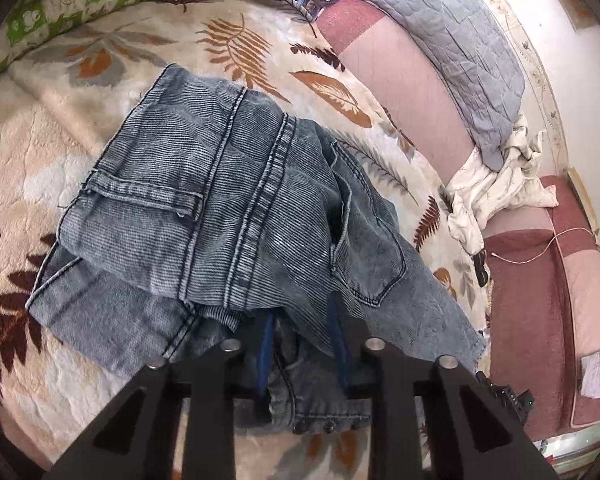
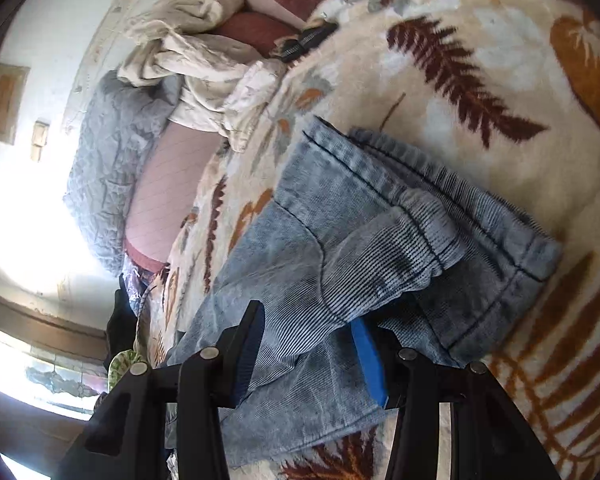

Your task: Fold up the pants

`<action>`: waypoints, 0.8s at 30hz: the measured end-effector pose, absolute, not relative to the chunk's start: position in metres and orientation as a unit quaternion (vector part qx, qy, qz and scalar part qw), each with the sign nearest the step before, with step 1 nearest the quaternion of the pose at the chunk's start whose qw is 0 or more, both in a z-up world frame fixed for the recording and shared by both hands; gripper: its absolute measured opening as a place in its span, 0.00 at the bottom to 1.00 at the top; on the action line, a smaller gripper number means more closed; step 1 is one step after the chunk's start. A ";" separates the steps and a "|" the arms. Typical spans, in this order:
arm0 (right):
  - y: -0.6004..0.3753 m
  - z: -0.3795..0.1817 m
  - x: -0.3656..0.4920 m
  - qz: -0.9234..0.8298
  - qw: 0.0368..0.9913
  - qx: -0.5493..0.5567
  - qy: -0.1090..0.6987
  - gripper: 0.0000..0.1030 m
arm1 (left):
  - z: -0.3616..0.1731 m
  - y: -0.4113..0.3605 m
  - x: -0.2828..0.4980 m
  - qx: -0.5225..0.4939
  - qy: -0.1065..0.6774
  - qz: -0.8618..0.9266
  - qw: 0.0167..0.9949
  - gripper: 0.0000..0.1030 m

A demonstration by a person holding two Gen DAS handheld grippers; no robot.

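Grey-blue washed denim pants [image 1: 204,200] lie folded in a heap on a cream fleece blanket with a leaf pattern [image 1: 60,152]. A back pocket and the seat seams face up. My left gripper [image 1: 302,336] is at the near edge of the heap, its blue pads pinching a bunched fold of denim that drapes over the fingertips. In the right wrist view the pants [image 2: 380,232] show a folded hem end. My right gripper [image 2: 312,340] stands half open, with flat denim lying between its fingers and a fold covering the tip of the right finger.
Beyond the blanket's far edge runs a pink cushion [image 1: 412,92] with a grey quilted pillow [image 1: 440,40] and a crumpled white cloth [image 1: 500,184]. A green-checked cloth [image 1: 60,8] lies at the back left. A small black object [image 2: 308,40] rests near the blanket's edge.
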State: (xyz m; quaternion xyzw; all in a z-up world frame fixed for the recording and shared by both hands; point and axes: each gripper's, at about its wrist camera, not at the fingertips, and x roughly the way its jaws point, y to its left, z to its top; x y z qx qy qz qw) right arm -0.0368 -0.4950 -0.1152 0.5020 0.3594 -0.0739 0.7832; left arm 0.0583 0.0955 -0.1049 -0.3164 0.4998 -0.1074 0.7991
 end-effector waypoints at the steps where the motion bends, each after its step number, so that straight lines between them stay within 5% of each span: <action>1: -0.495 -0.118 -0.035 -0.071 0.780 0.507 0.360 0.47 | -0.105 0.096 0.059 -0.318 0.499 -0.107 0.799 0.15; 4: -0.495 -0.124 -0.031 -0.069 0.780 0.506 0.362 0.42 | -0.107 0.097 0.061 -0.325 0.497 -0.106 0.797 0.10; 6: -0.494 -0.123 -0.030 -0.074 0.788 0.490 0.365 0.16 | -0.107 0.098 0.059 -0.329 0.494 -0.106 0.798 0.07; 9: -0.492 -0.118 -0.031 -0.083 0.800 0.475 0.357 0.10 | -0.103 0.100 0.053 -0.330 0.484 -0.108 0.803 0.05; 24: -0.483 -0.085 -0.074 -0.095 0.851 0.419 0.303 0.06 | -0.084 0.109 -0.008 -0.277 0.466 -0.118 0.832 0.04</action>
